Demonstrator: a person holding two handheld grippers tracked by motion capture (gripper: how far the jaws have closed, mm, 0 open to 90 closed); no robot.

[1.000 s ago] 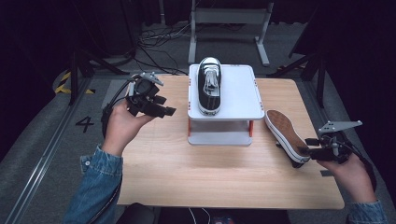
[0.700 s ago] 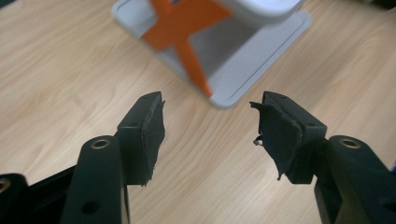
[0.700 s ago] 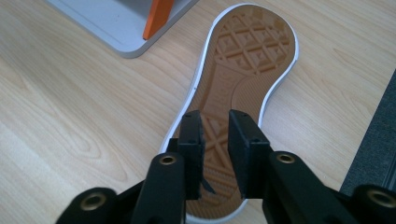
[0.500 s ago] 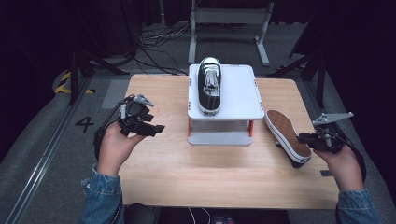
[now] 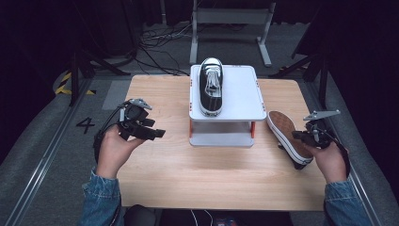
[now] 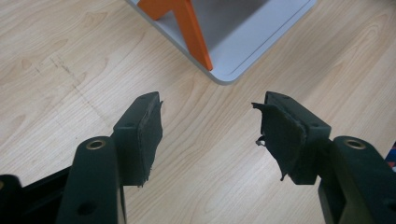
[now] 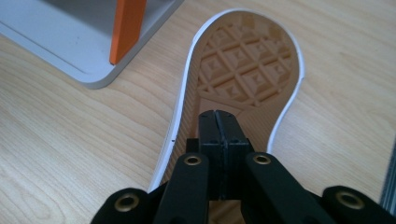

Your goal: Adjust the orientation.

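So my right claw (image 5: 301,136) is clenched tight, jaws pressed flat together with nothing between them that I can see, sitting right up against the shoe (image 5: 287,136) lying tipped on its side on the counter (image 5: 211,174). In the right gripper view the tan waffle sole (image 7: 243,65) faces me, white edge around it, and the tip of the right claw (image 7: 219,135) is over the narrower part of that sole. I can't tell if it's actually pinching any of the shoe or just pressed on it.

That shoe sits just beside the right end of the little white rack (image 5: 244,94), near its orange leg (image 5: 253,129). There's a 2nd shoe (image 5: 211,84), black with white laces and toe cap, standing upright on the top shelf of the rack, toe pointing away from me.

My left claw (image 5: 153,129) is released, jaws wide apart, hovering above bare wood on the left side of the counter, well apart from the rack. In the left gripper view the worn pads (image 6: 149,135) frame plain wood, with the rack's bottom shelf corner (image 6: 233,56) farther ahead.
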